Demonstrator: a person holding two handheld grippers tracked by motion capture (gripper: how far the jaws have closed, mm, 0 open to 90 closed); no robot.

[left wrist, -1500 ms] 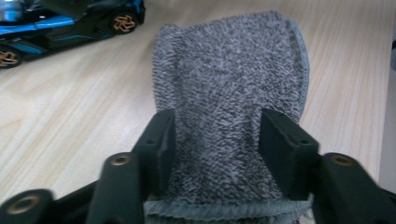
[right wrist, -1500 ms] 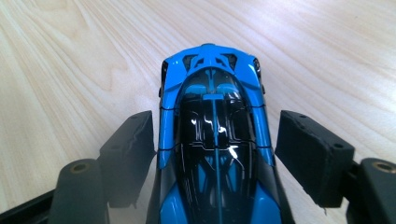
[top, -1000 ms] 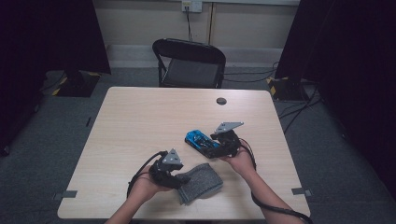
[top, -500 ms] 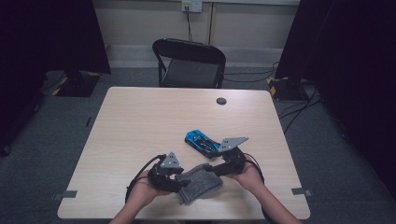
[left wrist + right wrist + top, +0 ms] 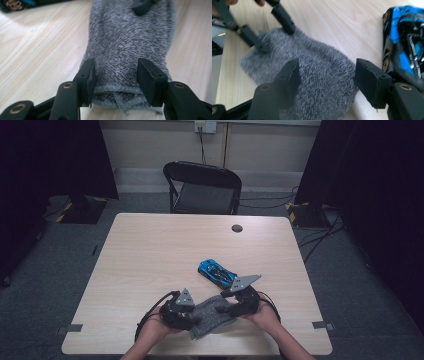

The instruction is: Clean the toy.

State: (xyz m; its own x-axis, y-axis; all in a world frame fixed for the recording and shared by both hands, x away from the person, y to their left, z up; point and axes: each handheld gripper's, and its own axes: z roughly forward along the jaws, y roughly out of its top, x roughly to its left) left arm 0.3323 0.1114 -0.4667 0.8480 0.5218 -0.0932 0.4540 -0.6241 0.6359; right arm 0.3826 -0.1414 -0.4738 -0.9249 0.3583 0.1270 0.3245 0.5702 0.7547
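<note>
A grey knit sock (image 5: pixel 212 317) lies flat near the table's front edge. My left gripper (image 5: pixel 194 318) is at its left end. In the left gripper view its jaws (image 5: pixel 116 75) have just been closing and stand open astride the sock's cuff (image 5: pixel 120 97); the fabric runs wider than the gap. My right gripper (image 5: pixel 227 309) is at the sock's right end. Its jaws (image 5: pixel 327 80) have also been closing and hang open over the sock (image 5: pixel 317 67), with the left gripper's fingers (image 5: pixel 283 18) at the far end. A blue toy car (image 5: pixel 216 272) sits just behind.
The pale wooden table (image 5: pixel 150 250) has a small dark round disc (image 5: pixel 237 228) near its far edge. A black folding chair (image 5: pixel 202 187) stands behind the table. The blue car (image 5: pixel 404 45) lies close beside the right jaw of my right gripper.
My right gripper has come from beside the blue car toward the table's front edge, onto the sock's right end. The left gripper has stayed at the left end.
</note>
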